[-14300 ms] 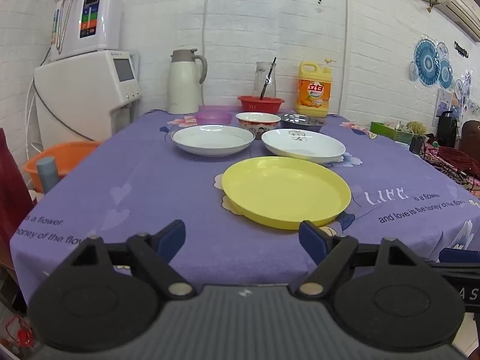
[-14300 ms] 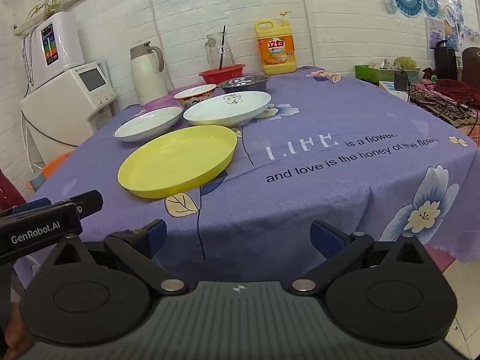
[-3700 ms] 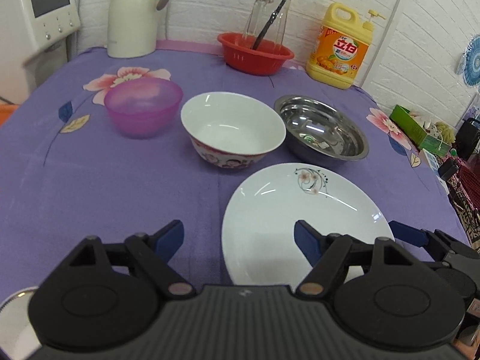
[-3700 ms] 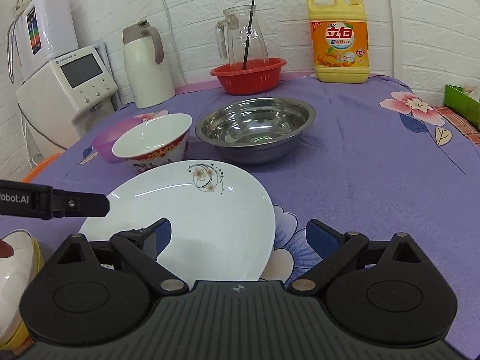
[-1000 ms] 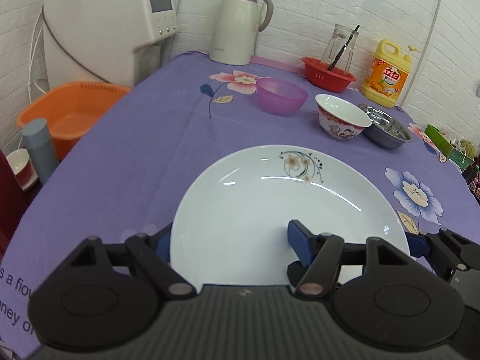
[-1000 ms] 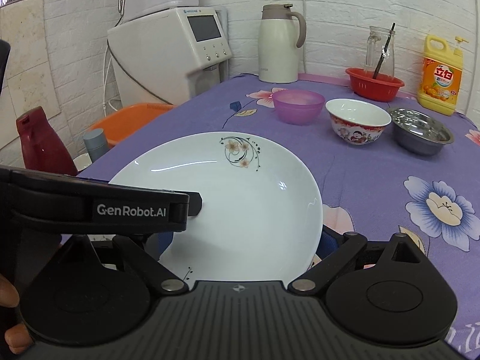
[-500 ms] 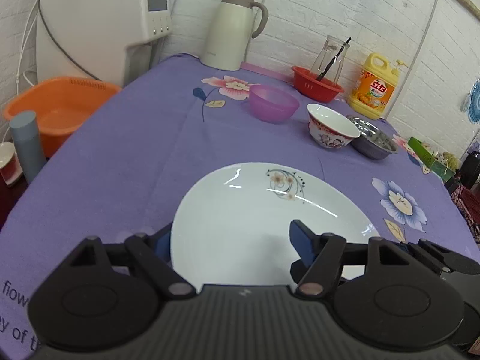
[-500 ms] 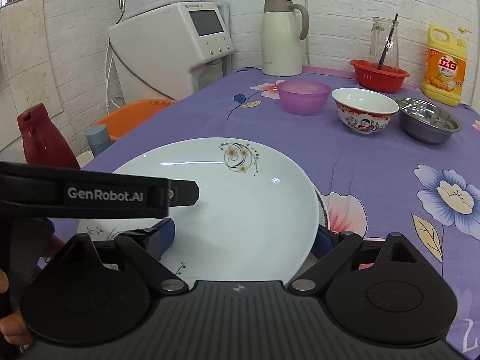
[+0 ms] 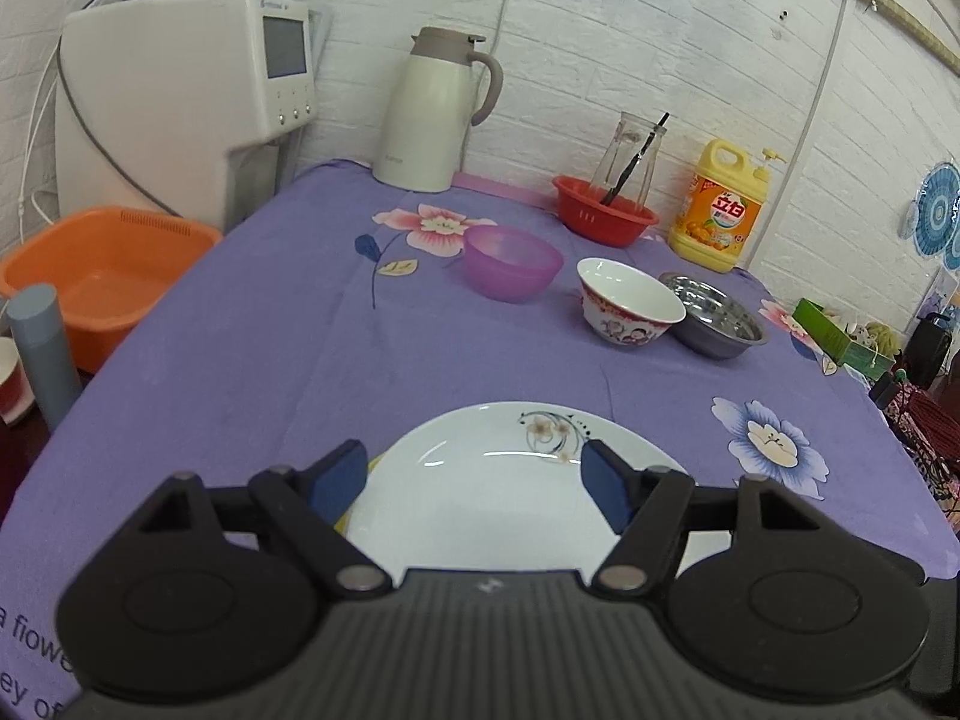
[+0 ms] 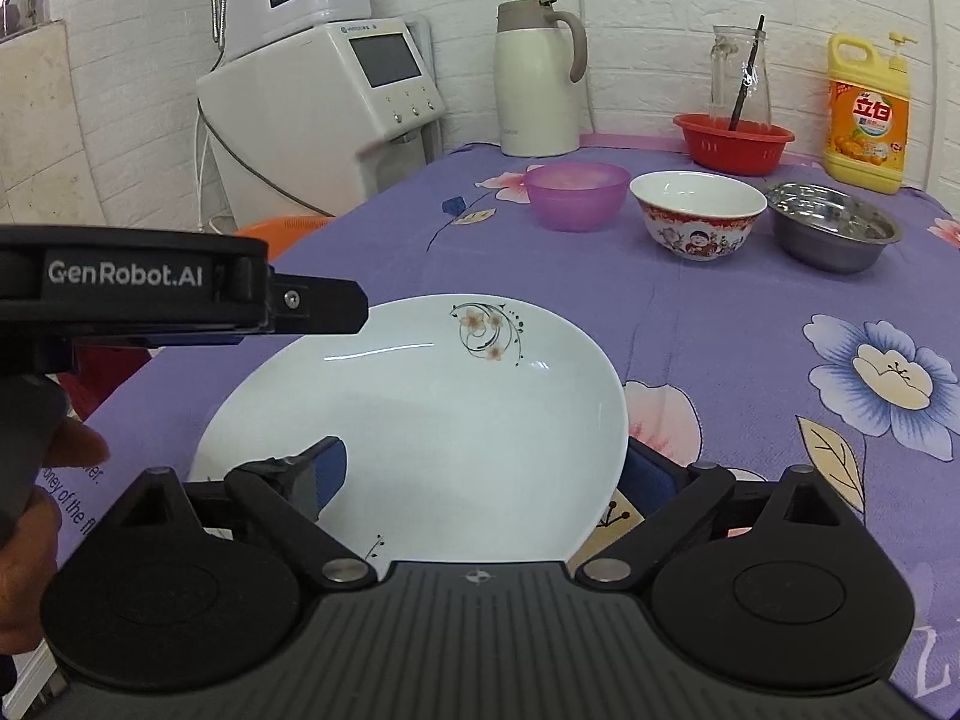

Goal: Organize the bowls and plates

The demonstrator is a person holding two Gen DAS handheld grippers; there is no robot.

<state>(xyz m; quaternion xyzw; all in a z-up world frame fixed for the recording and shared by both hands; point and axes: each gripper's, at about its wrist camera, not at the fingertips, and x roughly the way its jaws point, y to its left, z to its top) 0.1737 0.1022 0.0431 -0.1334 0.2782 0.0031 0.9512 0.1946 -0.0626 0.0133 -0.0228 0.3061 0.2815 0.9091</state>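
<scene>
A white plate with a flower print (image 9: 504, 498) (image 10: 432, 420) lies on top of the plate stack at the near edge of the purple table; a sliver of the yellow plate (image 9: 360, 495) shows beneath it. My left gripper (image 9: 474, 480) is open, fingers above the plate's near part. My right gripper (image 10: 486, 471) is open, fingers spread on either side of the plate, not clamping it. At the back stand a purple bowl (image 9: 513, 261) (image 10: 576, 195), a red-patterned white bowl (image 9: 627, 303) (image 10: 699, 213) and a steel bowl (image 9: 717, 315) (image 10: 834, 225).
Along the back wall stand a cream thermos jug (image 9: 432, 111), a red basket (image 9: 603, 219) with a glass jug, and a yellow detergent bottle (image 9: 723, 207). An orange basin (image 9: 102, 276) and a white appliance (image 9: 180, 96) stand off the table's left side.
The flowered plate has come down onto the stack. My left gripper has let go, opened and pulled back. My right gripper stays open around the plate.
</scene>
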